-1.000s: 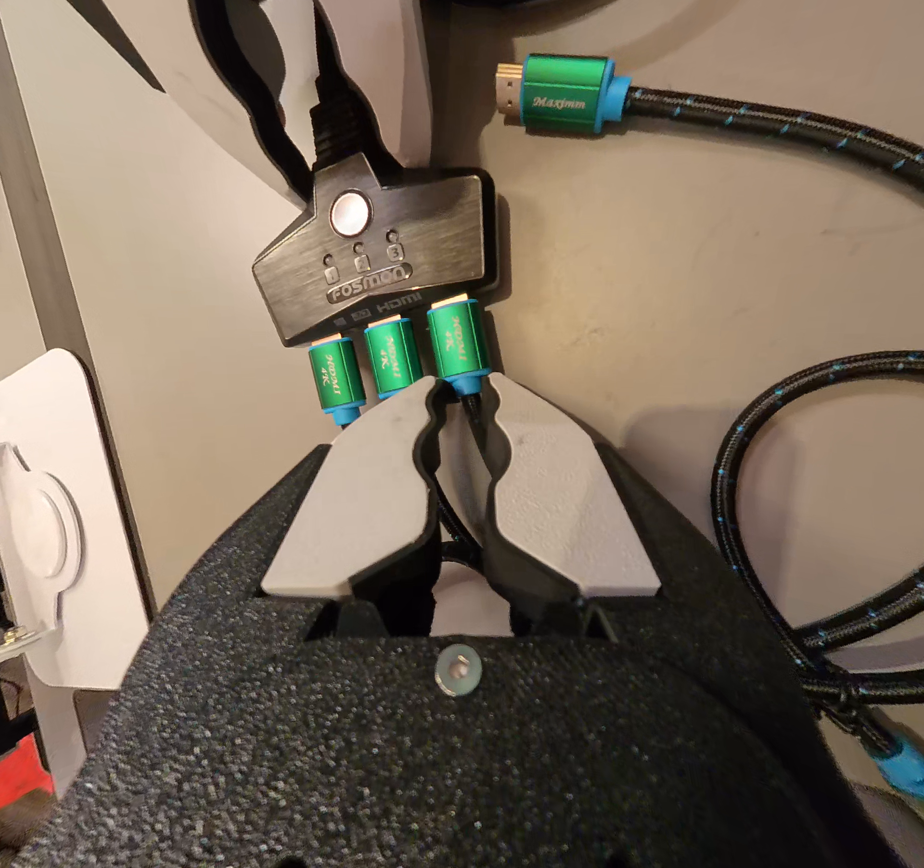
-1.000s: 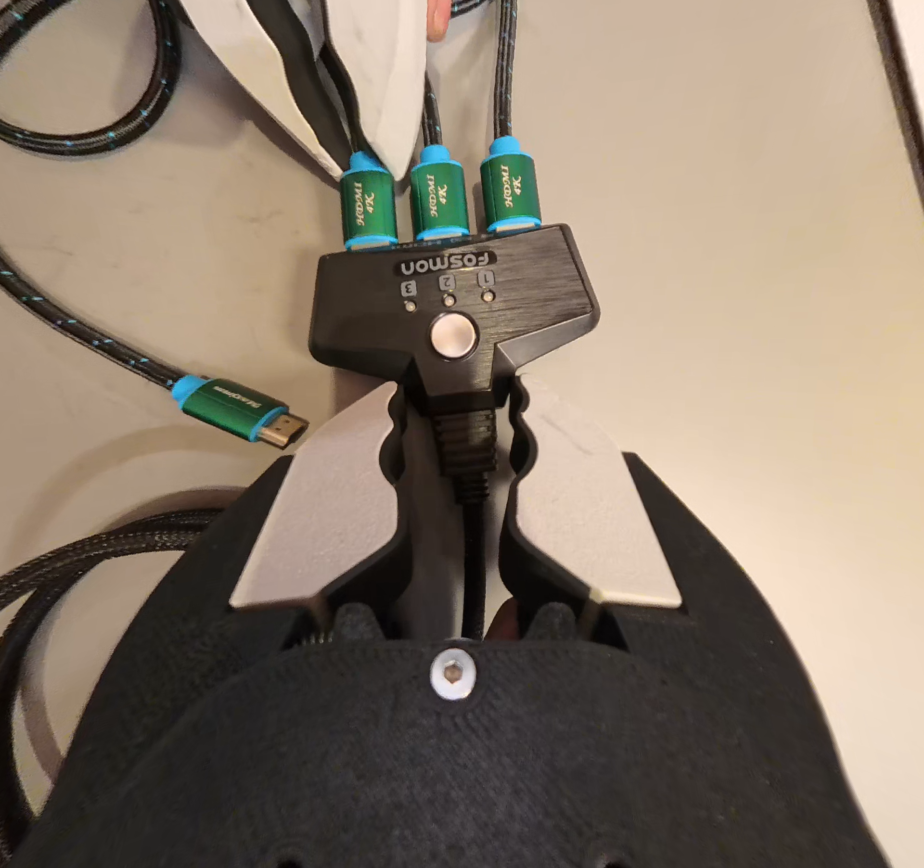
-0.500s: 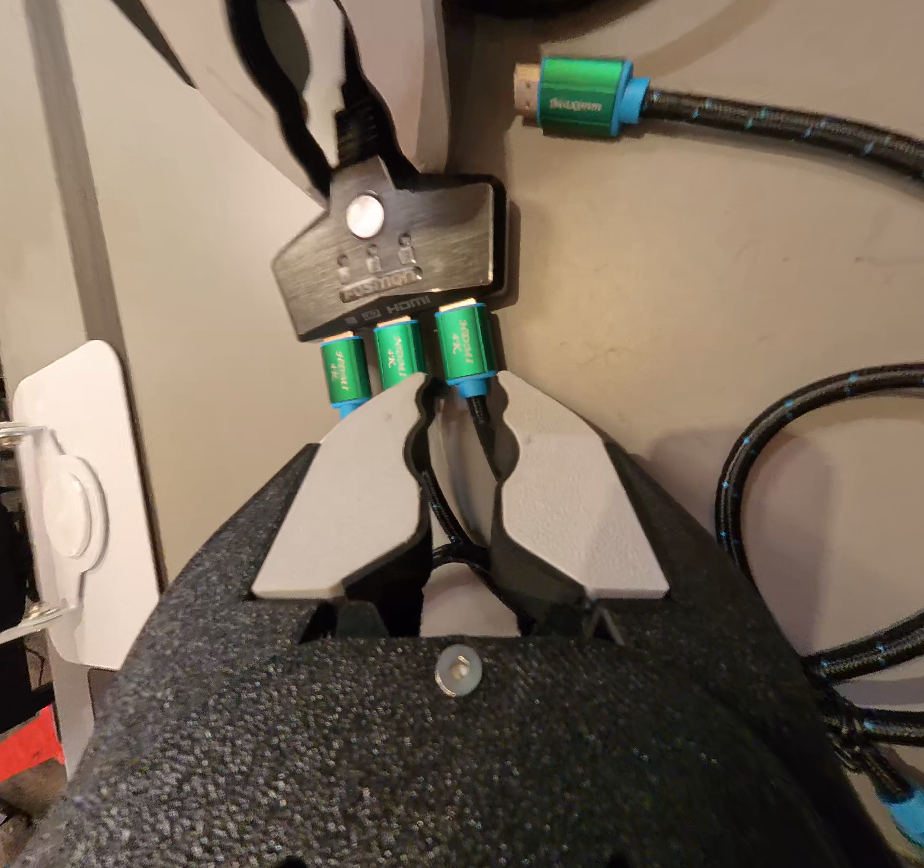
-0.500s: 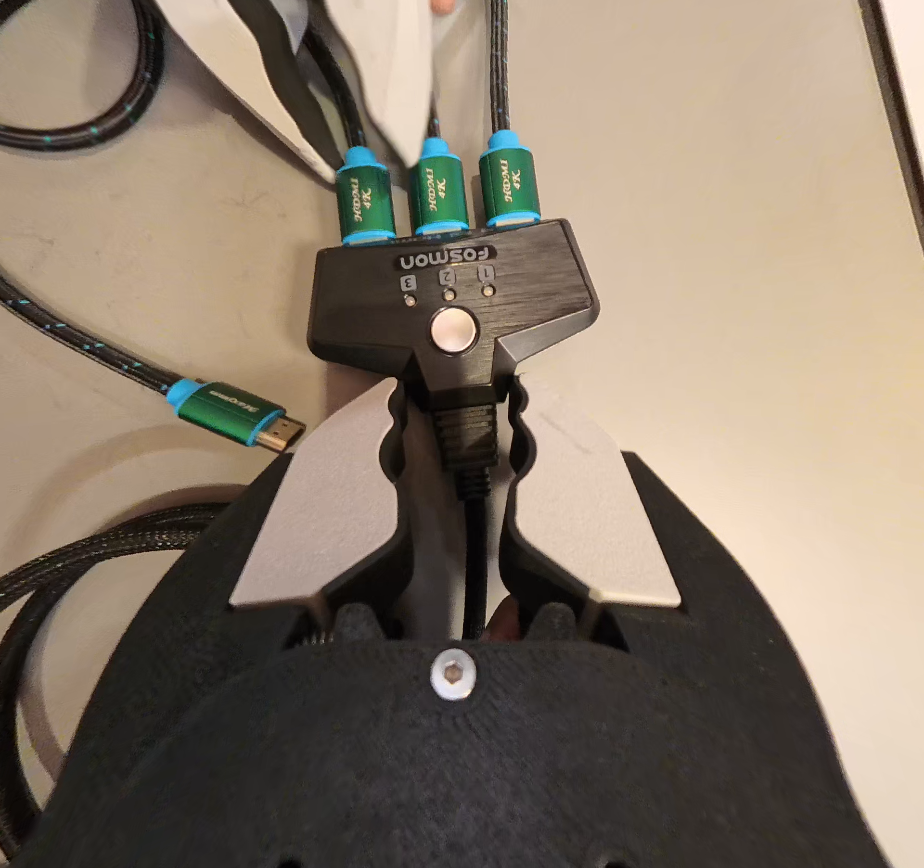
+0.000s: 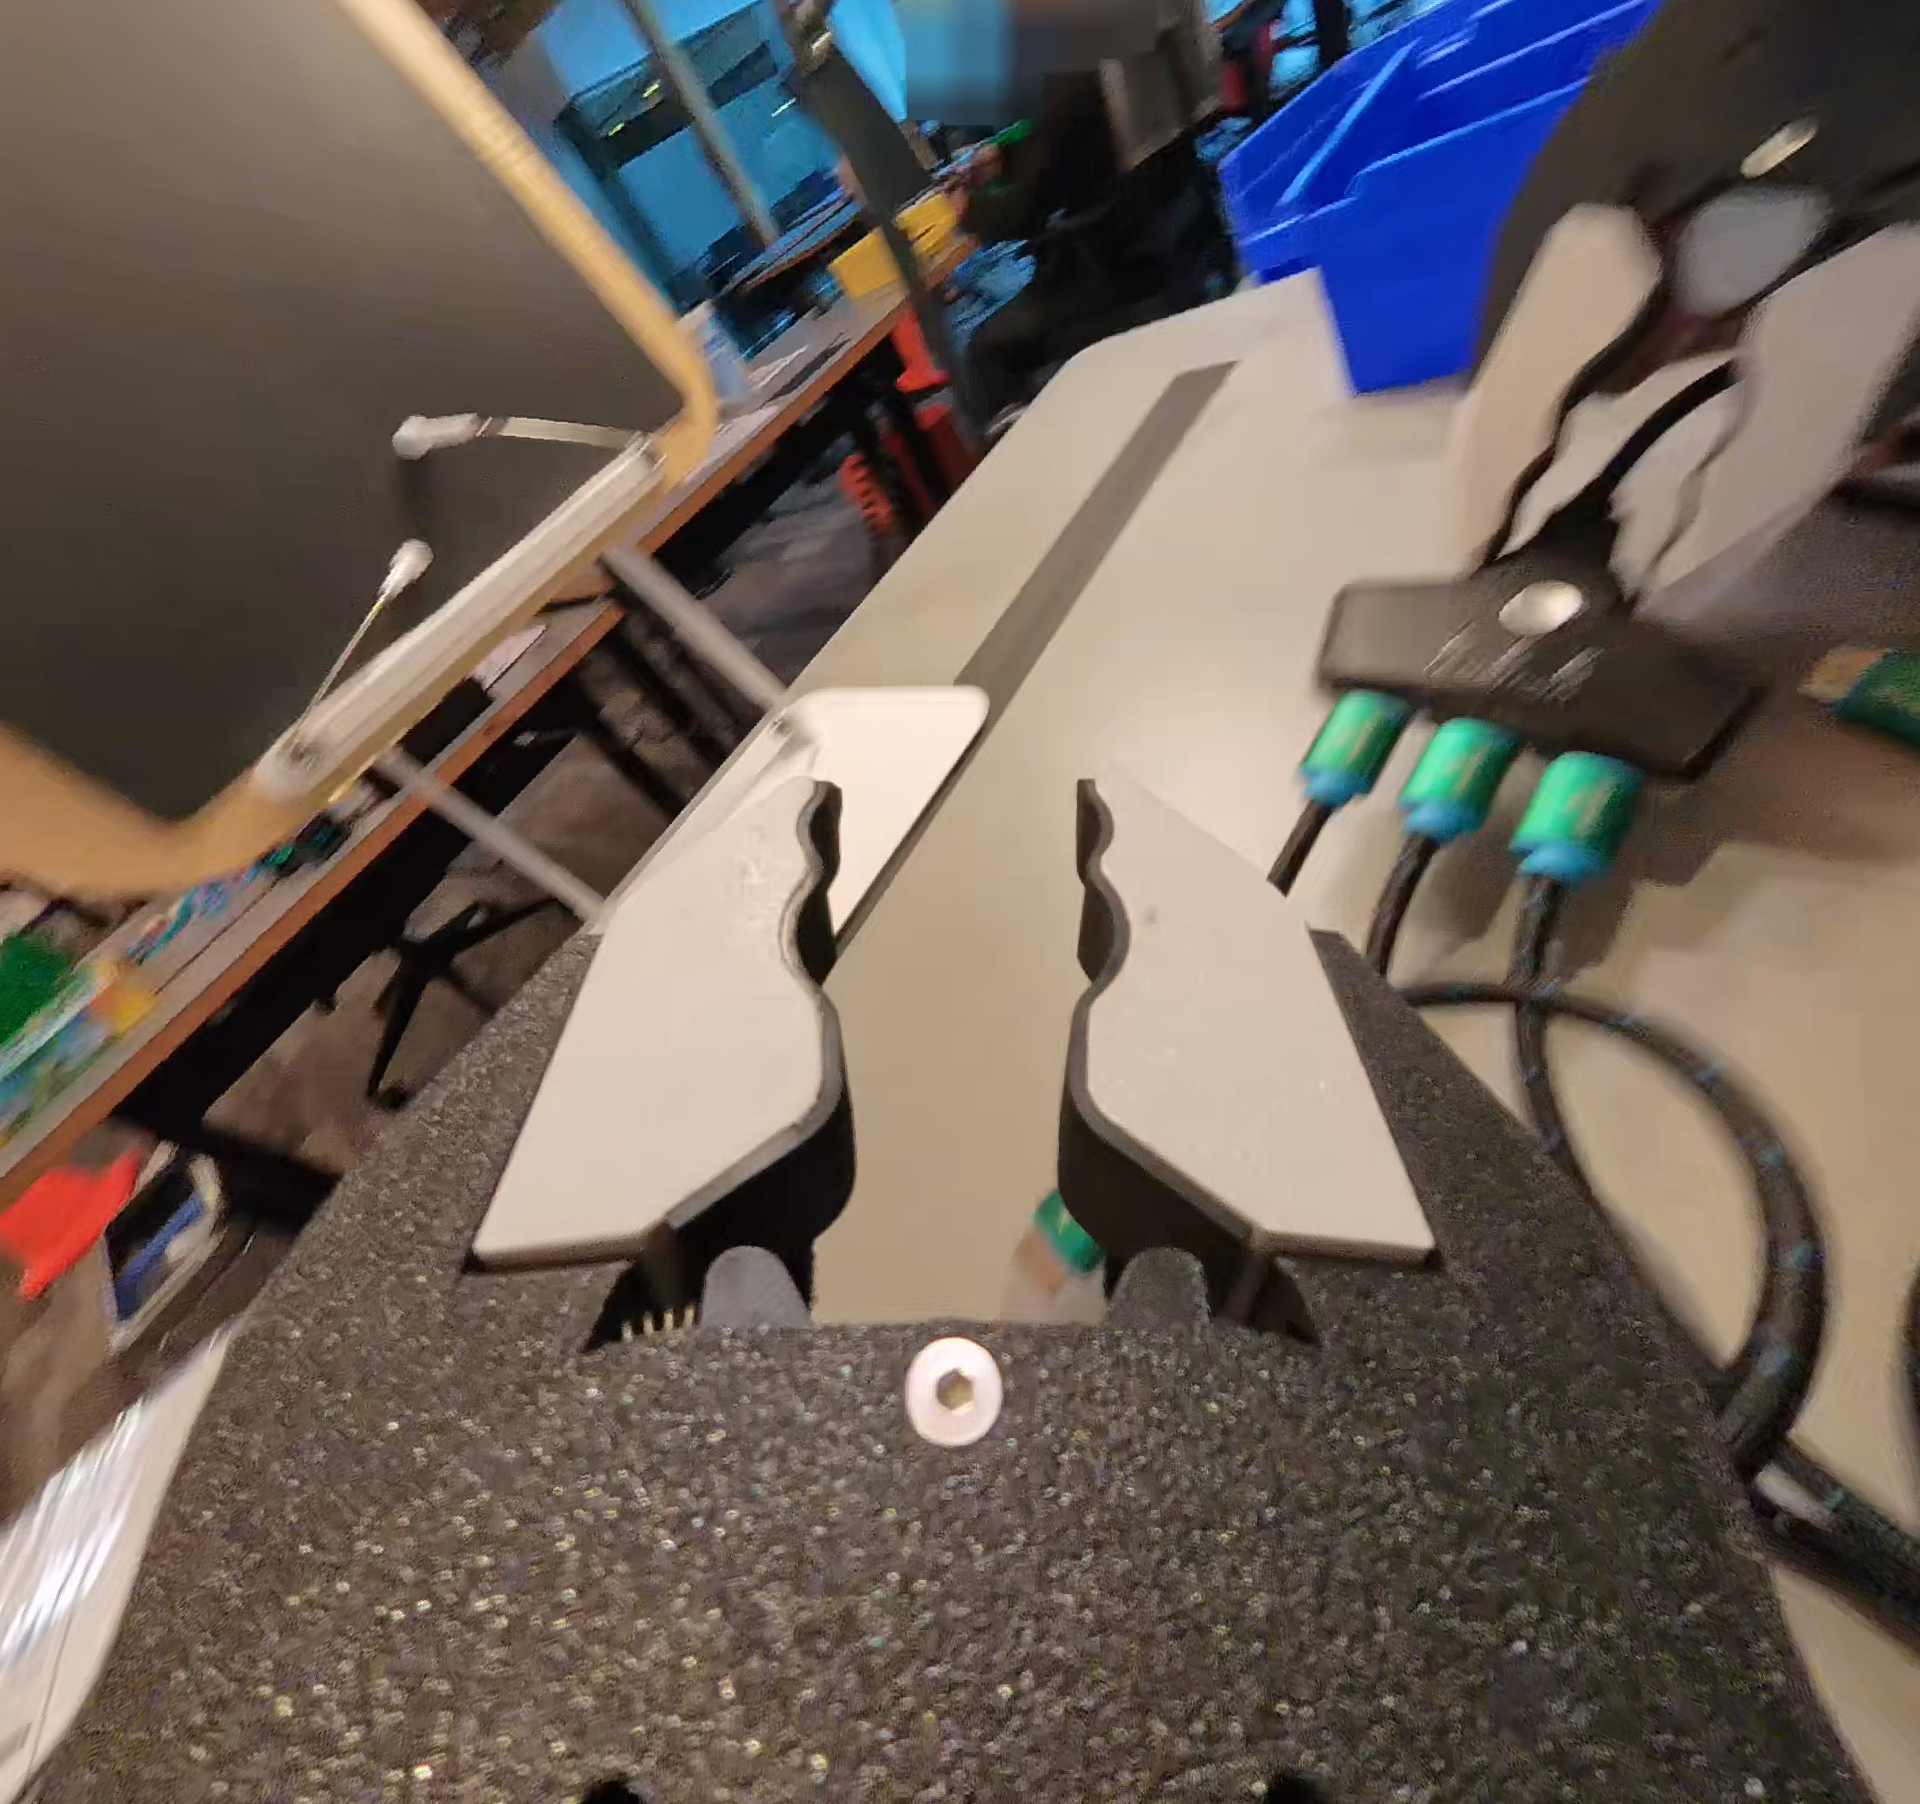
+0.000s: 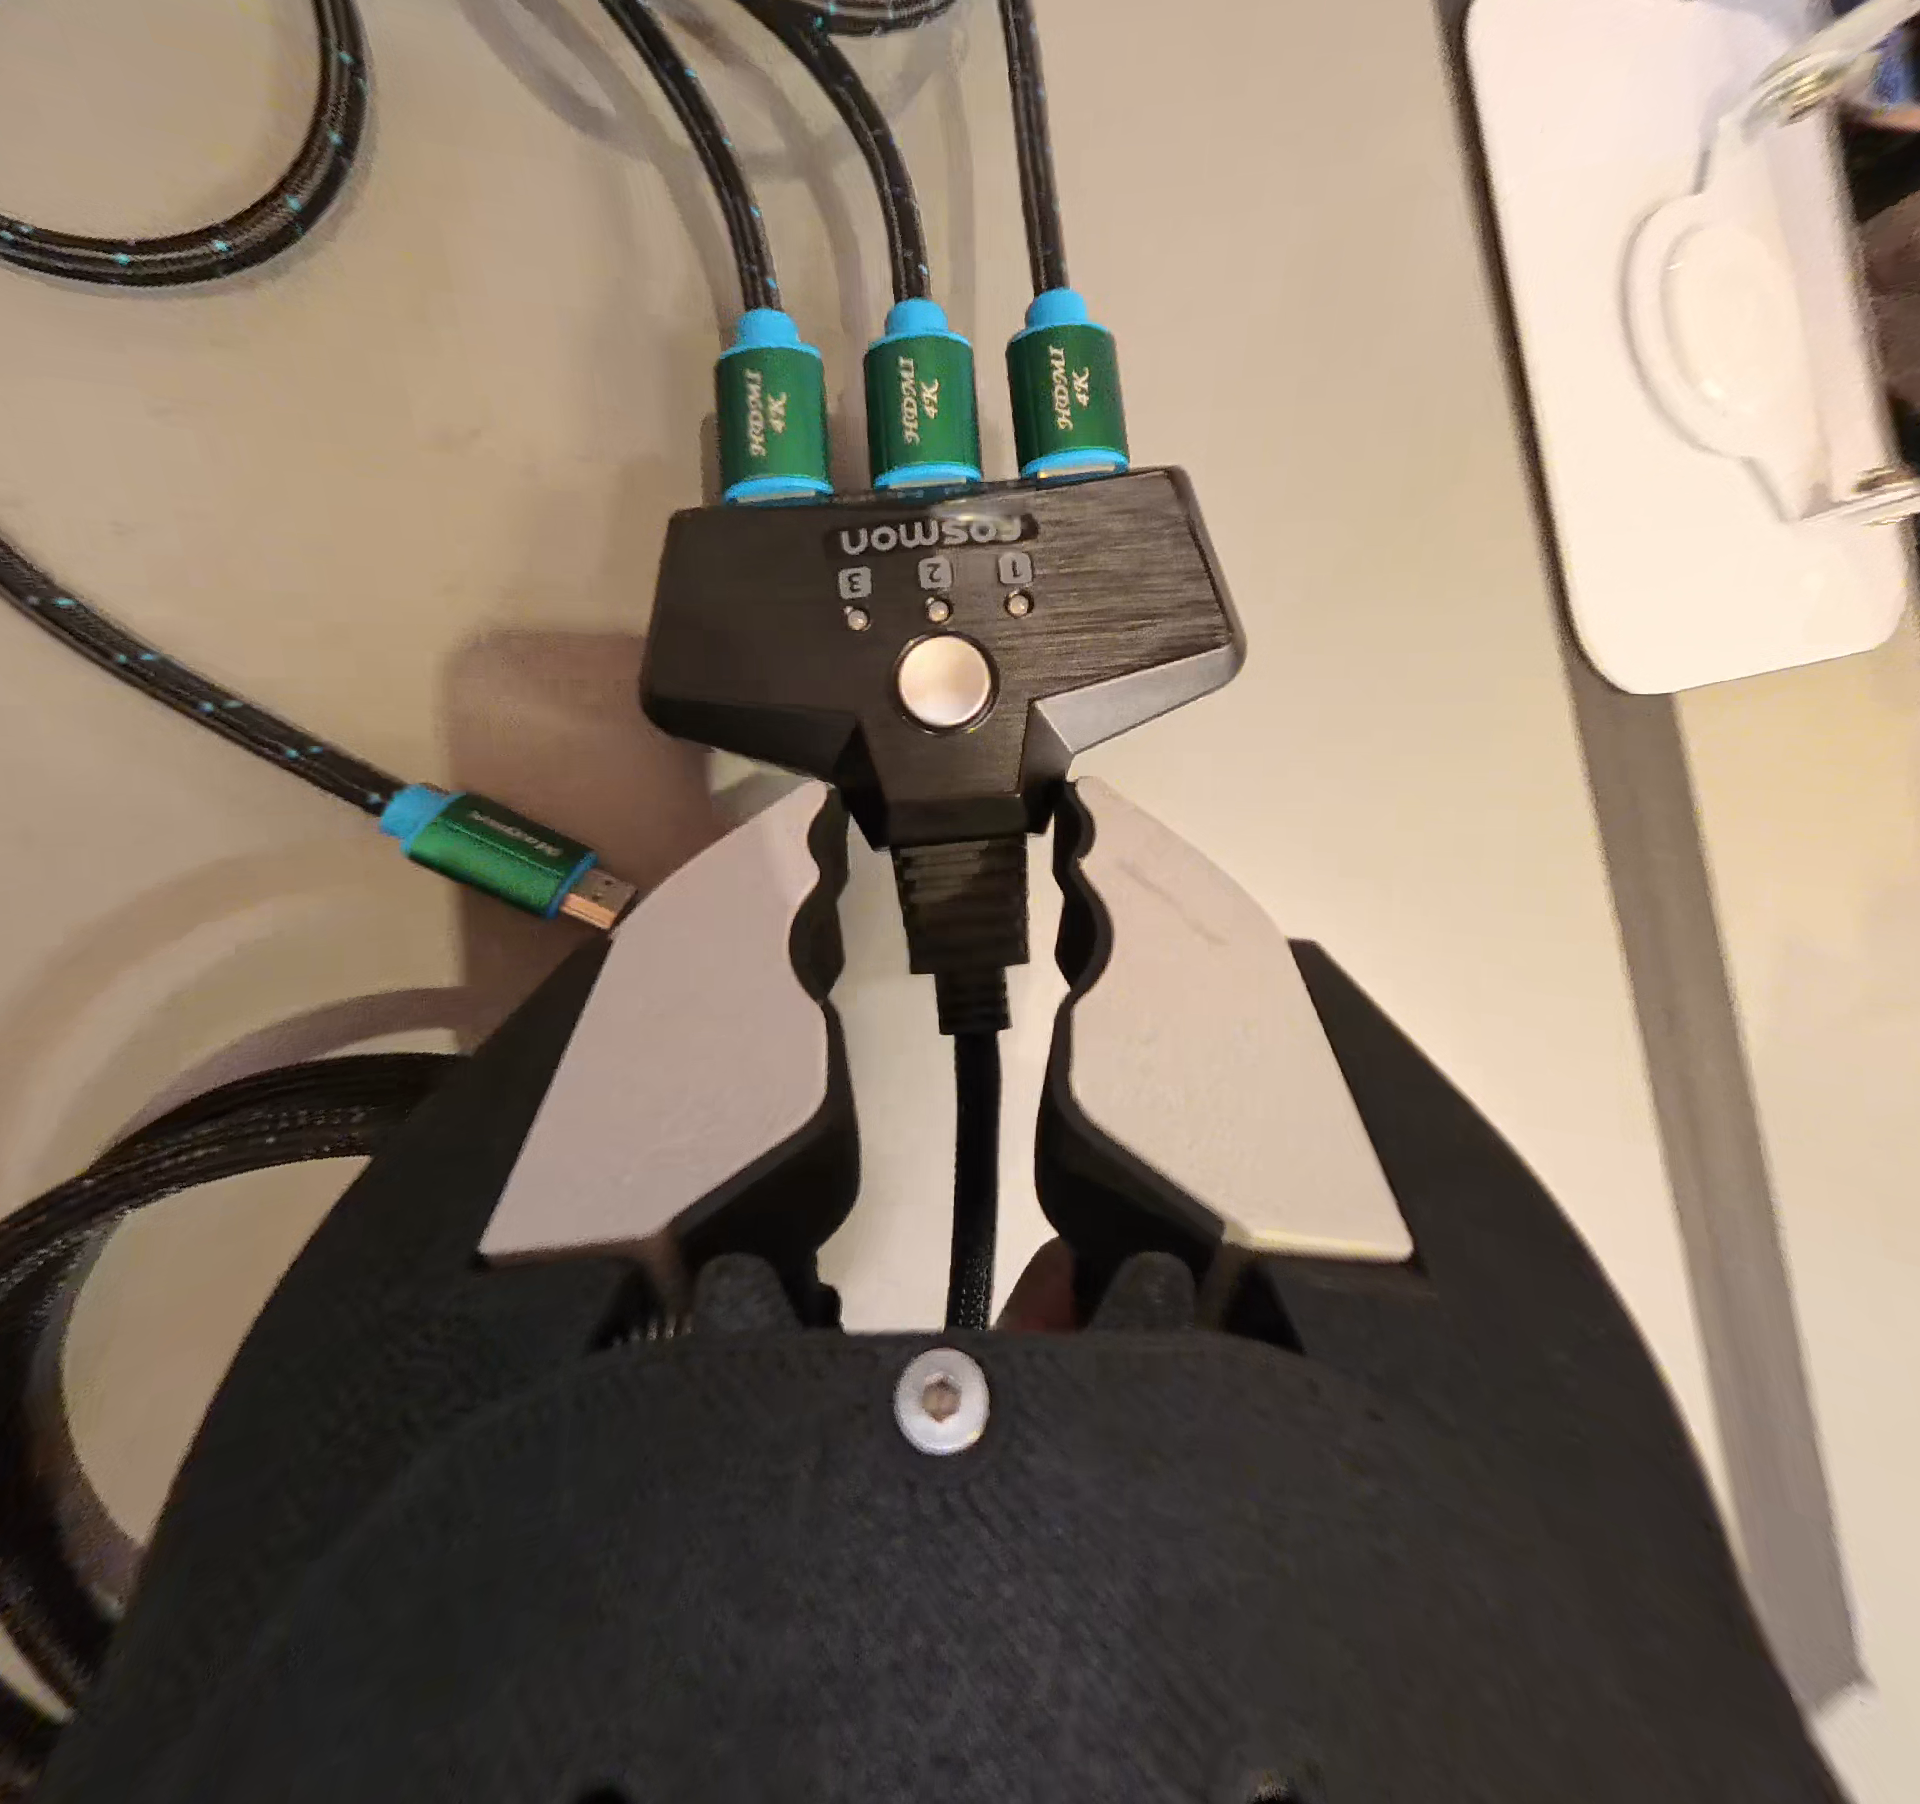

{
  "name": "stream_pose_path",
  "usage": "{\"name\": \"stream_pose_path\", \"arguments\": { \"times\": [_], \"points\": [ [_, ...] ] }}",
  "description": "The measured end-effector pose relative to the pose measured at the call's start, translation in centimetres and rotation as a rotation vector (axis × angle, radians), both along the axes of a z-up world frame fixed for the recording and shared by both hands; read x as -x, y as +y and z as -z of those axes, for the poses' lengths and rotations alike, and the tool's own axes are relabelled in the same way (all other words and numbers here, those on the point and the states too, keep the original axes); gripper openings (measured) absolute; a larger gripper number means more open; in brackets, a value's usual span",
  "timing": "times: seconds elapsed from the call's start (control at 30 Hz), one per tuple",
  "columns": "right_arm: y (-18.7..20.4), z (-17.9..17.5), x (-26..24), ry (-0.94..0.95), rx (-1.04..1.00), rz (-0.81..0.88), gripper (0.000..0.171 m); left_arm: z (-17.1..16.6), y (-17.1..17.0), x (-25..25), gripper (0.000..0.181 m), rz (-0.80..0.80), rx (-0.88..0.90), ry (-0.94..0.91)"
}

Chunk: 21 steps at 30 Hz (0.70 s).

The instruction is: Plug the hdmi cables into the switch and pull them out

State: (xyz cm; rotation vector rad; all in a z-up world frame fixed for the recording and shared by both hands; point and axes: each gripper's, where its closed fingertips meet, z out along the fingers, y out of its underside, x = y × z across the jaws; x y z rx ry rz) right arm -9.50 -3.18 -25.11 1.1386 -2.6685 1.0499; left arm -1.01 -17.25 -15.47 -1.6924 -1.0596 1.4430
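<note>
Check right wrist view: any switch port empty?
No, three green plugs fill the switch's edge, one beside the other.

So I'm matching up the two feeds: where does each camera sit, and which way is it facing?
Left wrist view: on the left gripper, tilted up across the table toward the room; its open fingers show, empty.
Right wrist view: on the right gripper, looking down at the table; its fingers flank the HDMI switch neck.
Shared: the switch, its three green plugs, and the right gripper.
</note>
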Motion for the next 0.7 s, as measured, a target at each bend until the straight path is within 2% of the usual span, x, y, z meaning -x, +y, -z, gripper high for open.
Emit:
{"name": "stream_pose_path", "arguments": {
  "times": [0.1, 0.2, 0.27, 0.47, 0.7],
  "points": [
    [0.2, -1.8, 0.7, 0.076, 0.055, 0.027, 0.038, 1.1, -4.4, -1.8, 0.042, -0.134, -0.06, 0.047],
    [0.7, -3.6, 1.3, 0.135, 0.108, 0.064, 0.038, 2.8, -6.8, -3.0, 0.042, -0.199, -0.12, 0.054],
    [1.3, -4.7, 1.5, 0.151, 0.139, 0.089, 0.038, 4.7, -6.9, -3.1, 0.042, -0.191, -0.132, -0.009],
    [3.5, -8.2, 2.5, 0.186, 0.193, 0.139, 0.038, 7.3, -5.1, -1.9, 0.041, -0.143, -0.018, -0.169],
    [6.6, -15.1, 5.0, 0.268, 0.304, 0.246, 0.037, 6.6, -4.5, -1.6, 0.03, -0.155, -0.083, -0.134]
  ]
}}
